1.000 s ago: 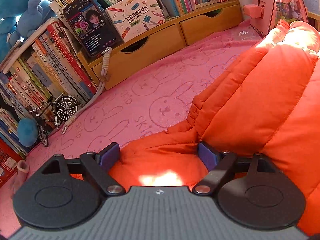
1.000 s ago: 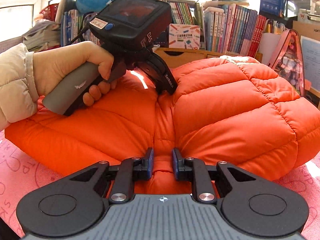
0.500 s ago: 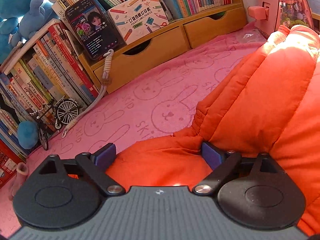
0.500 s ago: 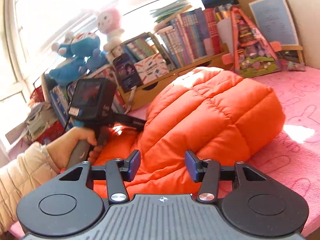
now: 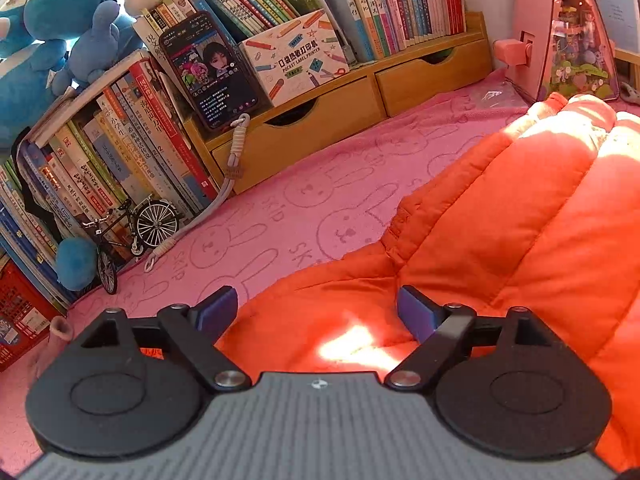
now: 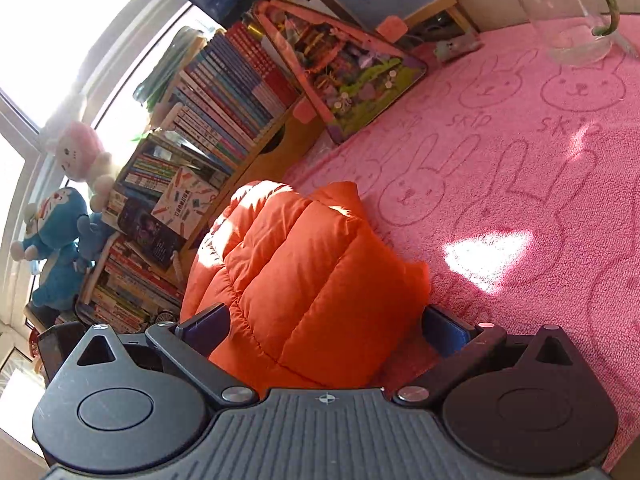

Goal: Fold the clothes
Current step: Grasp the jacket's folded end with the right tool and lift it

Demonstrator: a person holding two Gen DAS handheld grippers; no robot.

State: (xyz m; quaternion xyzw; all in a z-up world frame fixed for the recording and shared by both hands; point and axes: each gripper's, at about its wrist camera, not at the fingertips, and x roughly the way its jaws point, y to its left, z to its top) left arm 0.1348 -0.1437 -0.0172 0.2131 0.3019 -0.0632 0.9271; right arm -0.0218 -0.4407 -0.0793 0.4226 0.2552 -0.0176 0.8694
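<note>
Puffy orange jacket (image 5: 500, 240) lies bundled on the pink rabbit-print cloth (image 5: 280, 208), in front of the wooden bookshelf (image 5: 332, 120). Left gripper (image 5: 318, 308) hovers over a flat edge of it, jaws wide but narrowing, pads pressing nothing — probably lining up a pinch. Right gripper (image 6: 324, 326) is opening wide, jaws straddling the bundle's end without touching — likely so the fold sits undisturbed.

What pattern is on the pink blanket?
Bunny faces on the pink blanket, clearest in the right wrist view.

Hard sunlight through the window (image 6: 48, 40), blown-out glare, fisheye-bent edges
</note>
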